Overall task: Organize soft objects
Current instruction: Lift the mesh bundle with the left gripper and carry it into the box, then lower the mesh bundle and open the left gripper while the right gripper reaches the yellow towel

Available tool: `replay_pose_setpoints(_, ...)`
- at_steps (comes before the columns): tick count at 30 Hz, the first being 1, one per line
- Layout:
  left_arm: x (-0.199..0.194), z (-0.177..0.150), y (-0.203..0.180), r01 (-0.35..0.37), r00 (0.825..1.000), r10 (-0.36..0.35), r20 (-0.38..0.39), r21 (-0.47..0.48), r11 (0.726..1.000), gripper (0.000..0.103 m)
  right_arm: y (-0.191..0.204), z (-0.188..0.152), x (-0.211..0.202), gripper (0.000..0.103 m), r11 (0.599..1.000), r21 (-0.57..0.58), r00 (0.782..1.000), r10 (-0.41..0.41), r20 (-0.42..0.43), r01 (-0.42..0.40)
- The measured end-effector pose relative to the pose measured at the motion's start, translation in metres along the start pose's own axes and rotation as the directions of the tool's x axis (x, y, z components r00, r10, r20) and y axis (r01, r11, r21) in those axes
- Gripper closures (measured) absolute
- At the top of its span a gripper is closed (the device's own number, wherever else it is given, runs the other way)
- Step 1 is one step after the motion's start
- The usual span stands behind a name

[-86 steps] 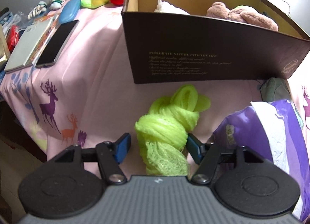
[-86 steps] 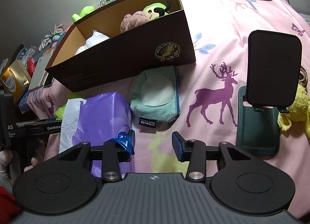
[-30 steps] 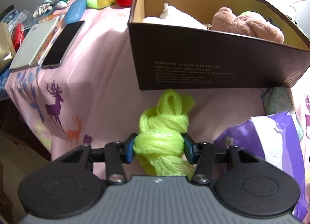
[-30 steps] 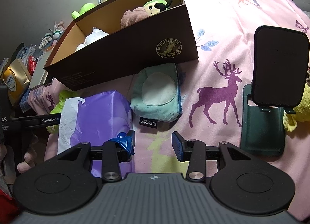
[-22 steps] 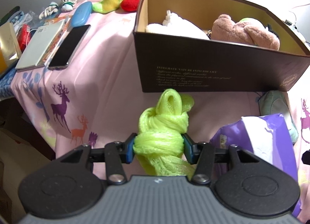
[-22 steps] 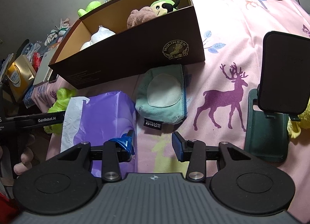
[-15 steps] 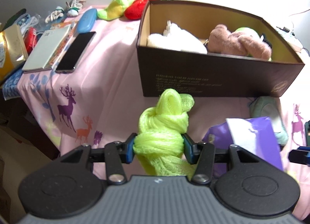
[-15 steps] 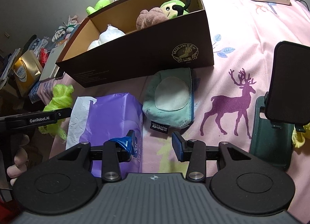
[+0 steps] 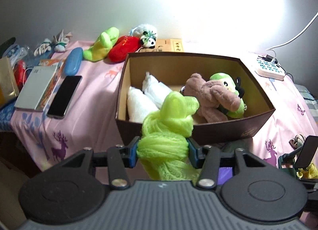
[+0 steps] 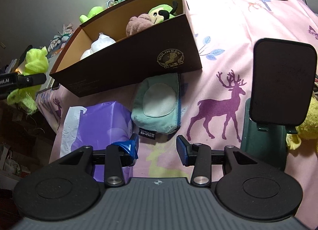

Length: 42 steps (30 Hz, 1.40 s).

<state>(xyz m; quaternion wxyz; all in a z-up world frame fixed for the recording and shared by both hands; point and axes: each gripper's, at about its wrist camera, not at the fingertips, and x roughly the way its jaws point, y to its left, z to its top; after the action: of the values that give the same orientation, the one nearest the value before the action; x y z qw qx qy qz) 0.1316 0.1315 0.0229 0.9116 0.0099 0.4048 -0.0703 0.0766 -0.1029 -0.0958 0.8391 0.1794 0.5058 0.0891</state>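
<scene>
Left tool (image 9: 162, 154) pinches a knotted lime mesh scarf (image 9: 167, 130).

"MULINSEN" emblem on brown box (image 10: 171, 59), "oot.AI" on left hand-held gripper (image 9: 162, 153)

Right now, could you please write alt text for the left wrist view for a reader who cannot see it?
The left gripper holds a knotted lime-green mesh cloth before an open brown box that contains white cloths and a pink plush toy. The box sits on a pink deer-print tablecloth.
</scene>
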Motion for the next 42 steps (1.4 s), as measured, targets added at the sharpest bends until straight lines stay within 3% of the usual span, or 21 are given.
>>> replay_pose_setpoints(9,0.053,0.055,-0.011,0.044,0.999,-0.044,0.004,0.003,0.999,0.050,-0.026,-0.007,-0.013,0.078,0.993,0.111,0.999,-0.040,0.025,0.037)
replay_pose_setpoints(15,0.106,0.070,-0.019,0.051,0.997,-0.051,-0.061,0.002,0.999,0.050,-0.039,-0.013,-0.019,0.078,0.981,0.177,0.996,-0.085,0.036,0.078)
replay_pose_setpoints(24,0.166,0.066,-0.023,0.044,0.979,-0.044,-0.201,-0.005,0.999,0.050,-0.050,-0.019,-0.023,0.078,0.965,0.231,0.991,-0.134,0.028,0.124)
replay_pose_setpoints(28,0.175,0.065,-0.025,0.031,0.974,-0.029,-0.226,0.003,1.000,0.048,-0.049,-0.020,-0.022,0.078,0.964,0.231,0.990,-0.139,0.022,0.130)
replay_pose_setpoints(35,0.177,0.063,-0.025,0.037,0.972,-0.037,-0.233,-0.004,0.999,0.036,-0.048,-0.019,-0.019,0.078,0.965,0.230,0.991,-0.135,0.014,0.128)
replay_pose_setpoints(42,0.164,0.065,-0.026,0.042,0.978,-0.043,-0.206,-0.010,0.999,0.033,-0.052,-0.021,-0.024,0.078,0.965,0.235,0.992,-0.126,0.020,0.118)
